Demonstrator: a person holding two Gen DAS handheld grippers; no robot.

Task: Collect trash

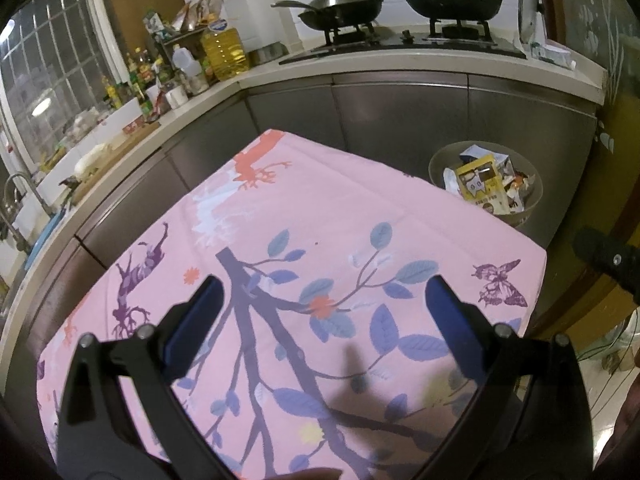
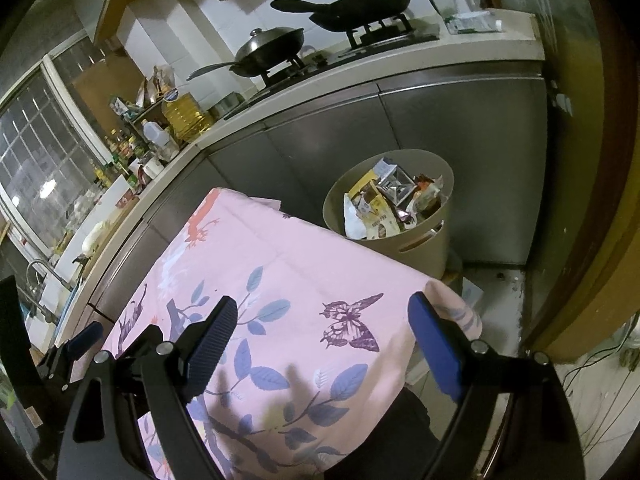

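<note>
A round beige trash bin (image 2: 424, 248) stands on the floor past the table's far right corner, filled with wrappers and cartons (image 2: 384, 204). It also shows in the left wrist view (image 1: 444, 160). The table has a pink floral cloth (image 1: 304, 216) with no loose trash on it; the cloth shows in the right wrist view too (image 2: 280, 256). My left gripper (image 1: 324, 296) is open and empty above the cloth. My right gripper (image 2: 322, 316) is open and empty over the table's right corner. The left gripper (image 2: 80, 340) shows at the left edge of the right wrist view.
Grey kitchen cabinets (image 1: 400, 116) wrap behind the table, with a white counter (image 1: 440, 60). A stove holds a lidded wok (image 1: 340, 4) and a black pan (image 1: 452, 0). Bottles and an oil jug (image 1: 224, 52) crowd the counter corner. A tiled floor (image 2: 496, 320) lies right of the table.
</note>
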